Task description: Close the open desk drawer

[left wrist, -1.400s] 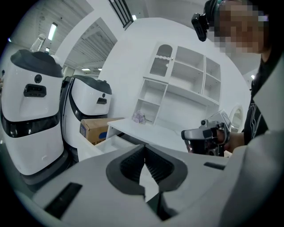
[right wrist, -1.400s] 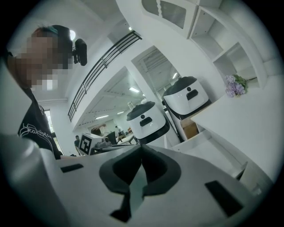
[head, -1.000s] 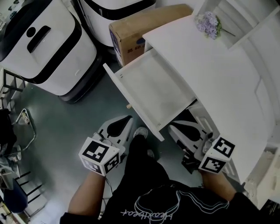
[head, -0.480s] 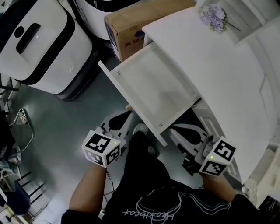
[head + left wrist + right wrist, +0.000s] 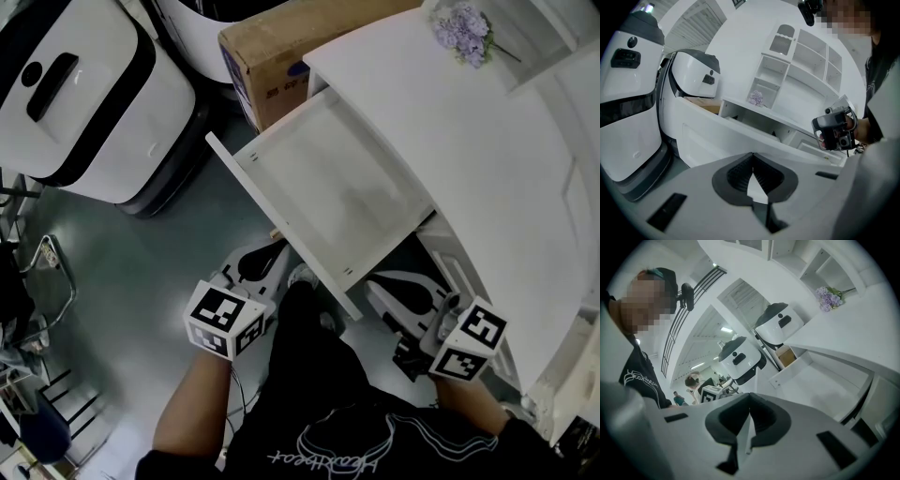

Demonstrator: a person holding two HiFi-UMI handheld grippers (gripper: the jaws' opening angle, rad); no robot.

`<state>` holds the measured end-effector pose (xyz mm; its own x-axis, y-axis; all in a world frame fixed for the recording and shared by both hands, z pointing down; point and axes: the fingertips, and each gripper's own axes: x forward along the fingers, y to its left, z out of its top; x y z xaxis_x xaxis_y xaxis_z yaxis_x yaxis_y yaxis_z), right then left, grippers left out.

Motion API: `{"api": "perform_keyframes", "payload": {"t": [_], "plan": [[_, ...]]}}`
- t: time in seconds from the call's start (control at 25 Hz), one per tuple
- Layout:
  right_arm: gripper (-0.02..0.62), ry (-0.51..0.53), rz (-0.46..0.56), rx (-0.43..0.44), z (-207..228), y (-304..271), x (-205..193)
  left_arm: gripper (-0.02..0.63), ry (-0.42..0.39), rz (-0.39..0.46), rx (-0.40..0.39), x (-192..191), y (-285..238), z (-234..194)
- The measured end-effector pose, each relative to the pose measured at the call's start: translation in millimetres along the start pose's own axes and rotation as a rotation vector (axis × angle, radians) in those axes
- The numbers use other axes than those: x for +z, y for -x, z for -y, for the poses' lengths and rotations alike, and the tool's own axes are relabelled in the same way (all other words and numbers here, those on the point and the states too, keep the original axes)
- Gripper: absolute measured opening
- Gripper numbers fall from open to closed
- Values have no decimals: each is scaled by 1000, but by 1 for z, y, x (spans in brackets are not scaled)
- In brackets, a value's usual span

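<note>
The white desk drawer stands pulled far out of the white desk, and its inside is bare. Its front panel runs slantwise above both grippers. My left gripper is low, just outside the front panel and apart from it, jaws shut on nothing. In the left gripper view the panel fills the space ahead of the shut left gripper. My right gripper sits under the drawer's near corner, also shut and empty. The right gripper looks up at the drawer's underside.
A cardboard box stands behind the drawer beside two white-and-black machines. Purple flowers lie on the desk top. The person's shoe is on the grey floor between the grippers. A metal frame stands at the left.
The head view has drifted, so the drawer sits a little further left in the picture. My left gripper has edged up toward the front panel. The drawer's opening looks the same.
</note>
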<state>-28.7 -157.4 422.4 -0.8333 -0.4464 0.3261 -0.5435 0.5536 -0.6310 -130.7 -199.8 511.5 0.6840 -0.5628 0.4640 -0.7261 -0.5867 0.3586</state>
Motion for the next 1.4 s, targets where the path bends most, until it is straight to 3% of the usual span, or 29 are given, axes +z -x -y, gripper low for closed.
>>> {"api": "perform_keyframes", "payload": {"t": [1.4], "plan": [[6,-62,100,-93,28,39,21,5,-62,-47,-64,28,-53,13]]}}
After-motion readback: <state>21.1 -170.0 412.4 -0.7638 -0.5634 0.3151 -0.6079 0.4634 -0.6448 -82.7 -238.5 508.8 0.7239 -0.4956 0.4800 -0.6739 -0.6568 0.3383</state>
